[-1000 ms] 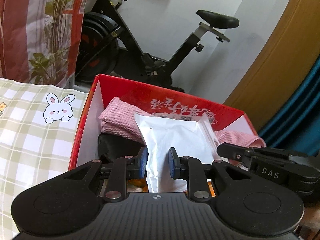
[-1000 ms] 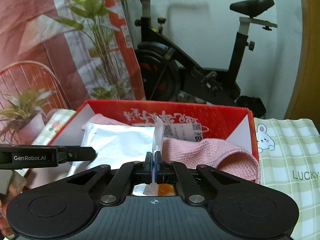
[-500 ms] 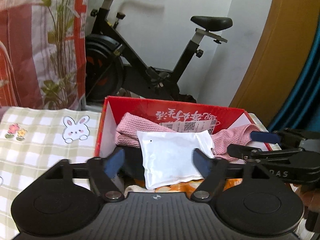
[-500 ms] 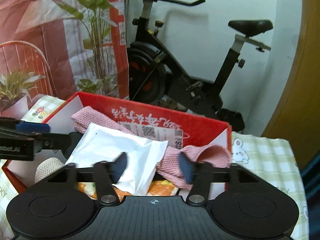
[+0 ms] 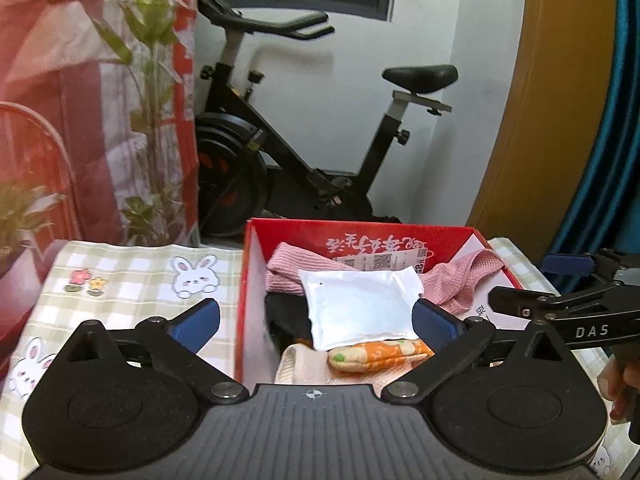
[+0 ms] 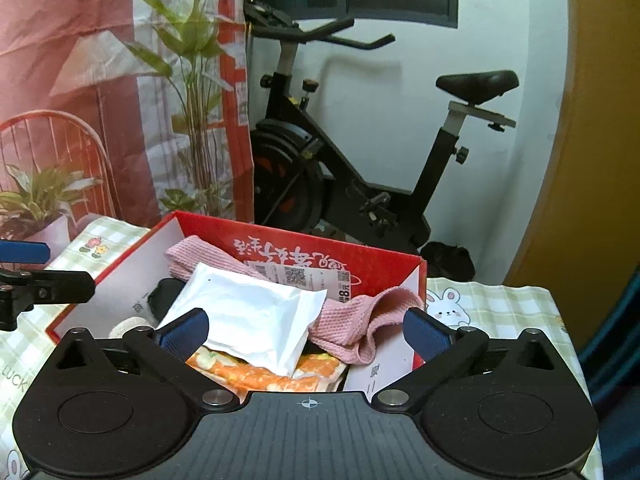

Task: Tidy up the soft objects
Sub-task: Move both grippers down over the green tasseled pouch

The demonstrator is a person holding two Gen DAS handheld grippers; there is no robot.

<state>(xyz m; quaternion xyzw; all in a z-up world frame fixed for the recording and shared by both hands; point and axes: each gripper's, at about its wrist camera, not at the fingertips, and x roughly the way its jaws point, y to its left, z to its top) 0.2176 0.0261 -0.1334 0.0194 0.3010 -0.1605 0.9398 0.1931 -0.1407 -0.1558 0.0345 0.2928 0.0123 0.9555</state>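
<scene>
White pouch (image 5: 360, 308) lies in red box (image 5: 360, 229) atop pink towel (image 6: 352, 320). Left hand-held gripper (image 5: 316, 320), right hand-held gripper (image 6: 304, 330): jaws just opened wide, nothing between. Pouch stowed; no loose items visible on counter (image 5: 132, 280).

Both grippers' jaws opened, releasing white pouch (image 5: 360, 304).

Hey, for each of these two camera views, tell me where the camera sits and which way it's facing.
Left wrist: on the left gripper, looking forward and down into the red box; the right gripper and a hand show at the right edge.
Right wrist: on the right gripper, facing the same box; the left gripper shows at the left edge.
Both show open jaws that have just been opening with nothing between them, the white packet, pink towel and exercise bike.
</scene>
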